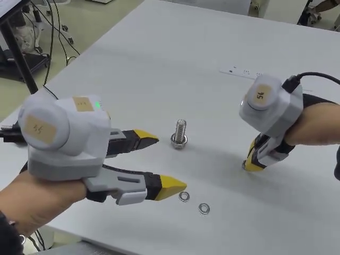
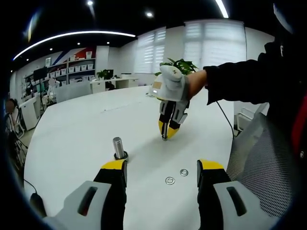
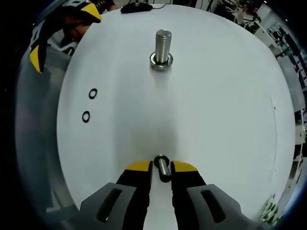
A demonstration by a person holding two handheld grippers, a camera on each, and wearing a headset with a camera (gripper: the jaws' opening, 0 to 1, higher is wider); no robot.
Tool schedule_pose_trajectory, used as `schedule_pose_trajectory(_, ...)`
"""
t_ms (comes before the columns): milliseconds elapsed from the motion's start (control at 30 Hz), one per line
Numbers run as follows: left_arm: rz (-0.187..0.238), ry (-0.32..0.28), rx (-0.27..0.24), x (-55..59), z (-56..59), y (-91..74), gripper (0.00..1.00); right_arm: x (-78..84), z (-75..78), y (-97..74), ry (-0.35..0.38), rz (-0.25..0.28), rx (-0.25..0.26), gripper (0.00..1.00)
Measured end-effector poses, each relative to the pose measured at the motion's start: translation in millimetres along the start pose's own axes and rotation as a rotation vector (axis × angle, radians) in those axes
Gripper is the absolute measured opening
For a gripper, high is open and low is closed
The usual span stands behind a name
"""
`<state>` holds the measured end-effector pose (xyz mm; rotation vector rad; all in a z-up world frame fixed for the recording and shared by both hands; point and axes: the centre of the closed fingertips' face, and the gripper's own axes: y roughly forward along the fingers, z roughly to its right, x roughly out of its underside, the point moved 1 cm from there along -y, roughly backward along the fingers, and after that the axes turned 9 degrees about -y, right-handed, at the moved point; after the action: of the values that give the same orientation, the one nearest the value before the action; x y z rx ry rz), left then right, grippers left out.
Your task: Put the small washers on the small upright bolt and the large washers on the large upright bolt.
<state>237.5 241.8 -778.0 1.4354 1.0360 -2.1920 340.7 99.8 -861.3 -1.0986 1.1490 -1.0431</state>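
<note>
R gripper [image 3: 162, 165]: jaws narrow, nipped on small bolt [image 3: 163, 169], both yellow tips against it. Dark ring at bolt's far end, washer or head, can't tell. Head view: R gripper [image 1: 253, 163] points down, tips touching table [image 1: 159, 64]; small bolt hidden there. Left gripper view: R gripper [image 2: 166, 133] same pose, tips on tabletop, dark sleeve [image 2: 240, 79] behind it.

L gripper [image 2: 163, 167]: jaws wide apart, holding nothing, touching nothing. Head view: L gripper [image 1: 159, 162] roughly level above table, tips aimed toward table middle. One tip is near big bolt [image 1: 179, 133], other tip just beside nearest washer, apart from it.

Washers [image 1: 184, 196]: 2 loose, flat on table, near each other, not touching. Size class can't tell. Left gripper view: washers [image 2: 170, 180] lie just ahead, in line w/ the gap btwn the open jaws. Right gripper view: washers [image 3: 92, 93] off to left, well apart from R jaws.

Big bolt: 1, upright, thread up, mid table, btwn the 2 grippers. Collar at base, washers or head, can't tell. Left gripper view: big bolt [image 2: 118, 147] just past the left-hand jaw tip. Right gripper view: big bolt [image 3: 162, 48] straight ahead of R jaws, well apart.

Count: 2 bolts, 2 loose washers, 2 grippers. Power strip [image 1: 239, 71] flat on far side of table.
</note>
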Motion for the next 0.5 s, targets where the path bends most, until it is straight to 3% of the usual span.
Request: schedule_pose_trajectory(500, -0.003, 0.004, 0.002, -0.4, 0.2, 0.6, 0.58, 13.0, -2.9, -7.8, 0.033, 0.010, 0.019, 0.23)
